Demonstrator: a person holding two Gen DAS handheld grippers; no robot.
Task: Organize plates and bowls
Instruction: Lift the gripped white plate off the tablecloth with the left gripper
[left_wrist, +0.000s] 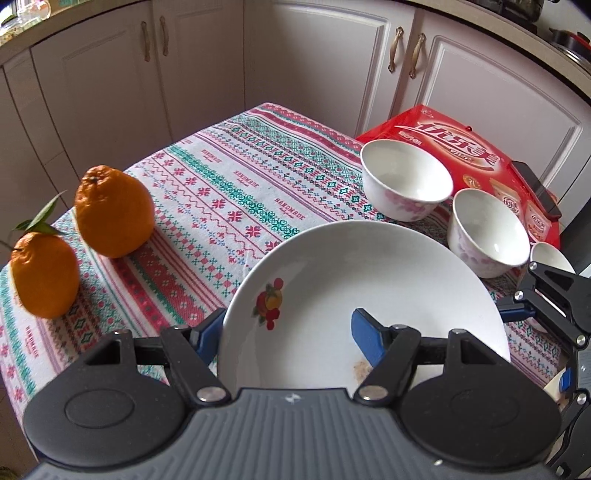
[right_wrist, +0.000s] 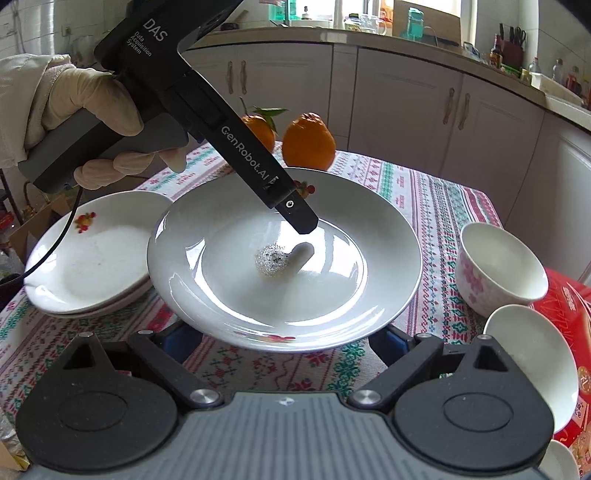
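Note:
My left gripper (left_wrist: 286, 334) is shut on a white plate (left_wrist: 369, 288) with a fruit decal. One blue pad lies on the plate's inner face and the other sits under its rim. The plate (right_wrist: 288, 258) hangs tilted just above the tablecloth. In the right wrist view a gloved hand (right_wrist: 92, 96) holds that gripper, whose upper finger (right_wrist: 299, 218) reaches into the plate from the far side. My right gripper (right_wrist: 280, 341) stands open, its fingers low under the plate's near rim. Two stacked plates (right_wrist: 88, 258) lie to the left. Three floral bowls (left_wrist: 406, 177) (left_wrist: 487, 229) (left_wrist: 550, 254) stand on the right.
Two oranges (left_wrist: 114, 210) (left_wrist: 44, 273) sit at the table's left corner. A red box (left_wrist: 461, 147) with a dark phone (left_wrist: 535, 188) on it lies behind the bowls. The patterned tablecloth (left_wrist: 229, 192) covers a small table. Kitchen cabinets (left_wrist: 325, 55) stand close behind.

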